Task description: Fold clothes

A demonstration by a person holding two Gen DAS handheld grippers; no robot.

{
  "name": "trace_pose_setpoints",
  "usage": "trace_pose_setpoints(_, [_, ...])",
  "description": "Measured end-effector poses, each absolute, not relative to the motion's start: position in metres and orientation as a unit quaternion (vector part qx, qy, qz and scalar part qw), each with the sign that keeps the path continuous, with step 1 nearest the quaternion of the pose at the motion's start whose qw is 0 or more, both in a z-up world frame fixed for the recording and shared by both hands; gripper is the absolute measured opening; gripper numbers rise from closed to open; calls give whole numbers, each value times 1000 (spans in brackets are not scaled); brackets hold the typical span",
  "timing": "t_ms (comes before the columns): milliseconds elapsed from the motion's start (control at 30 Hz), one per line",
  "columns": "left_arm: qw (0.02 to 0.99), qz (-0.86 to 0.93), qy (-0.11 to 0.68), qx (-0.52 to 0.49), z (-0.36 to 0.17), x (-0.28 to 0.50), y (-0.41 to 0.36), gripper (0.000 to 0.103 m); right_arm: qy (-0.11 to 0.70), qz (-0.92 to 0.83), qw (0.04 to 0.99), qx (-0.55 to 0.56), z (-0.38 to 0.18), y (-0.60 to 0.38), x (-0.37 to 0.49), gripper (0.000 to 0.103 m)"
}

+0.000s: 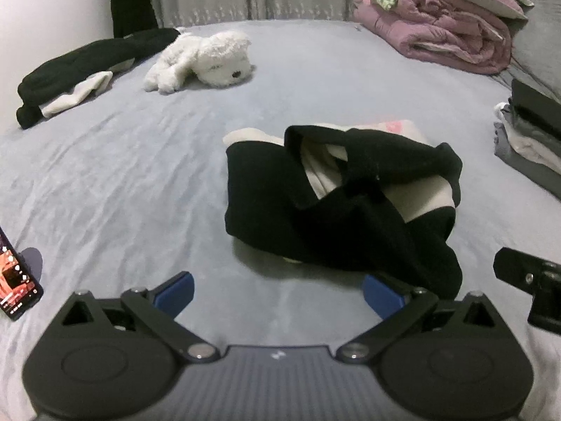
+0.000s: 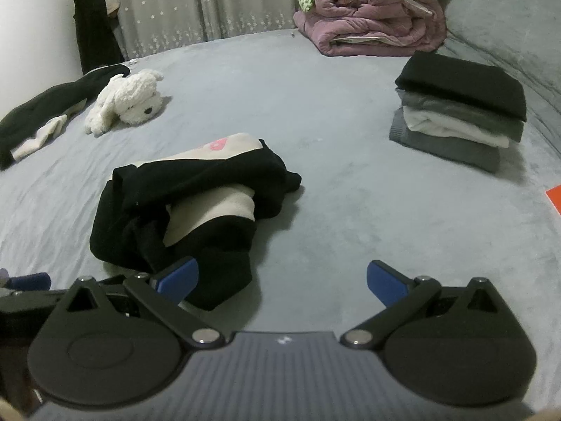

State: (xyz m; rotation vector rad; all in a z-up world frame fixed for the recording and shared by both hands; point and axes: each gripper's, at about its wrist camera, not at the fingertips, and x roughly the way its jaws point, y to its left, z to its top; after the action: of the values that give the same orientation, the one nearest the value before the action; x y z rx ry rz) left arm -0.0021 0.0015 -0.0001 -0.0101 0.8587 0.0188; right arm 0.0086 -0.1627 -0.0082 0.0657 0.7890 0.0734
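— What do we get from the left wrist view that the right one lacks?

— A phone lying lit at the left edge of the bed, and a piece of the right tongs poking in from the right. The stack of folded clothes is cut off there at the edge.

— And from the right wrist view?

— We see that stack whole, black on top with grey and white beneath, well apart from everything else, plus an orange corner at the right edge. Both views share the stuffed dog, the dark clothes beside it, and the pink quilt at the back.

— Where is the garment we are folding?

— The black-and-cream garment lies crumpled mid-bed. Its near hem reaches the right finger of our left tongs, overlapping it. In the other view it sits left of centre, its hem just at the left finger of our right tongs.

— The tongs?

— Both stand wide apart, holding nothing.
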Motion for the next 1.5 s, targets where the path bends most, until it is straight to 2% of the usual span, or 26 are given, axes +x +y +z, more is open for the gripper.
trace_pose_setpoints(200, [900,7,437,6,-5,-6,-1,103,378,39,924,46,-11,-164,11,103])
trace_pose_setpoints(1500, [899,22,438,2,-12,-8,14,103,392,31,918,52,-15,-146,15,103])
